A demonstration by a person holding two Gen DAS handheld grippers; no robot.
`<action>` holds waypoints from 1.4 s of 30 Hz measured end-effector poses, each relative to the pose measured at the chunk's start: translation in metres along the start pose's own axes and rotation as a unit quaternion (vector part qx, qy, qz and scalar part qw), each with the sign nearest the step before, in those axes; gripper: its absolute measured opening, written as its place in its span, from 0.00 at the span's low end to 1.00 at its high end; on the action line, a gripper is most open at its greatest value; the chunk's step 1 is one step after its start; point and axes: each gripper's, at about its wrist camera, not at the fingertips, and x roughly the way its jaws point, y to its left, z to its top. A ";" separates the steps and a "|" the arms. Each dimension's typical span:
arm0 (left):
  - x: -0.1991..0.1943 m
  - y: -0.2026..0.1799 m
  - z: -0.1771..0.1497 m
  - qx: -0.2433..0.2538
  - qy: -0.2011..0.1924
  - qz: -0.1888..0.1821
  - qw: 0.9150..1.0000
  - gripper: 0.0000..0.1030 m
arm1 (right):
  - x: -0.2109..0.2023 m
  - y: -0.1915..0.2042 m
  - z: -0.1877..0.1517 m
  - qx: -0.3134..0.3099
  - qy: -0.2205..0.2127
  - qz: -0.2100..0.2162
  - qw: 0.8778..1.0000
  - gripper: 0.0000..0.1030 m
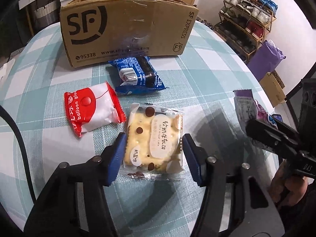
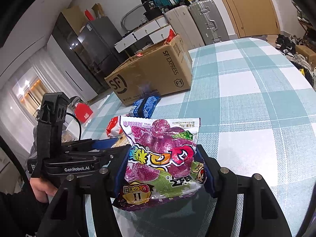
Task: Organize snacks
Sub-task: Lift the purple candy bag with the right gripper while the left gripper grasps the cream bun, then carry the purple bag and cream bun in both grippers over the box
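Slippage was the likeliest trouble: the left gripper [image 1: 153,156] pinched only the cracker packet [image 1: 155,138] lying between its pads on the table [image 1: 207,75], and crinkly film could slide free, while the right gripper [image 2: 161,169] clamped the purple candy bag [image 2: 160,158].

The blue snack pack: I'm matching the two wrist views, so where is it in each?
Left wrist: blue snack pack upper centre, just before the cardboard box.
Right wrist: blue snack pack centre-left, above the purple candy bag.
Shared landmark: the cardboard box.
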 end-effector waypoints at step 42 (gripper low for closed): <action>-0.206 0.033 0.049 -0.012 -0.152 0.003 0.988 0.54 | -0.083 0.109 0.124 -0.061 -0.091 0.088 0.990 0.62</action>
